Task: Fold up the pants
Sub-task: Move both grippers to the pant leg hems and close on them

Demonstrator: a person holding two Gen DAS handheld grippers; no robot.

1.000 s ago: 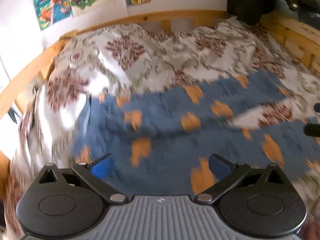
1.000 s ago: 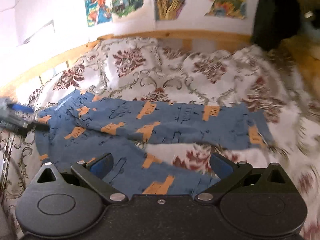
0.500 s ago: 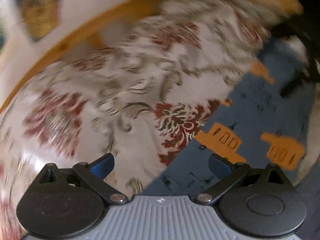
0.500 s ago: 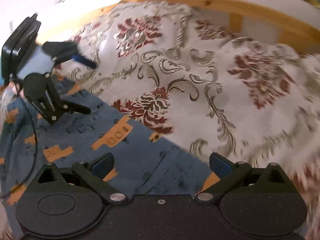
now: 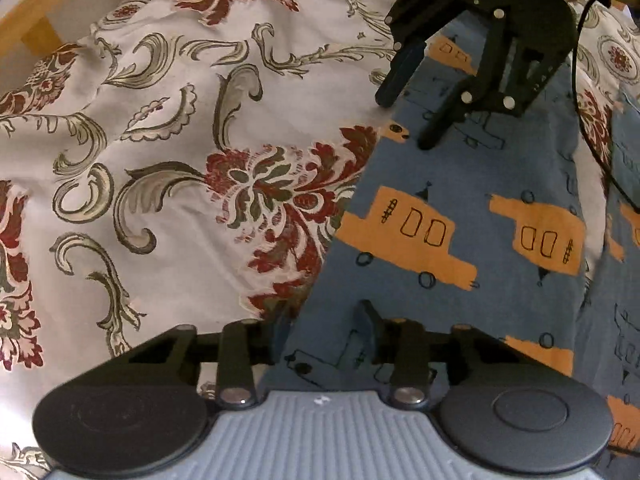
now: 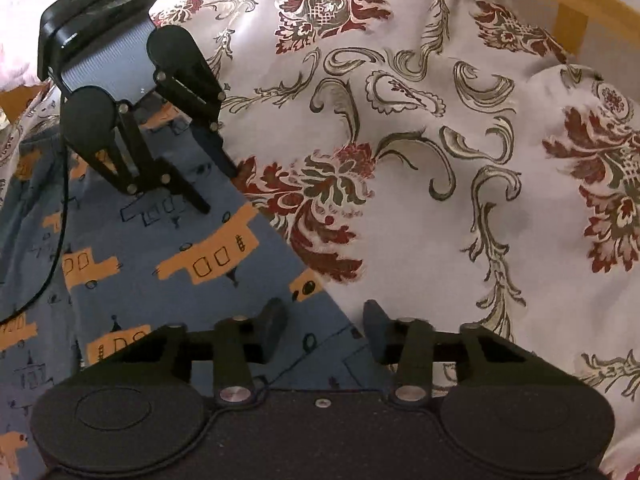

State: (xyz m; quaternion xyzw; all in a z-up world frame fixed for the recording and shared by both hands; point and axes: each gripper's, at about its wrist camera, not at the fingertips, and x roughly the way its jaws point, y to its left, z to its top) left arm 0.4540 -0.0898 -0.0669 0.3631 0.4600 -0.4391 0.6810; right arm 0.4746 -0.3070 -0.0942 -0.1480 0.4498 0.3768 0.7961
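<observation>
Straddling one edge of the pants on the bed, both grippers' fingers sit released; next, clench and fold across.

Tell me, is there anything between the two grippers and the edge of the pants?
Nothing visible stands in the way. The left gripper and the right gripper are both open, each straddling the same edge of the pants where it meets the bedspread. Only flat cloth lies between the fingers.
</observation>
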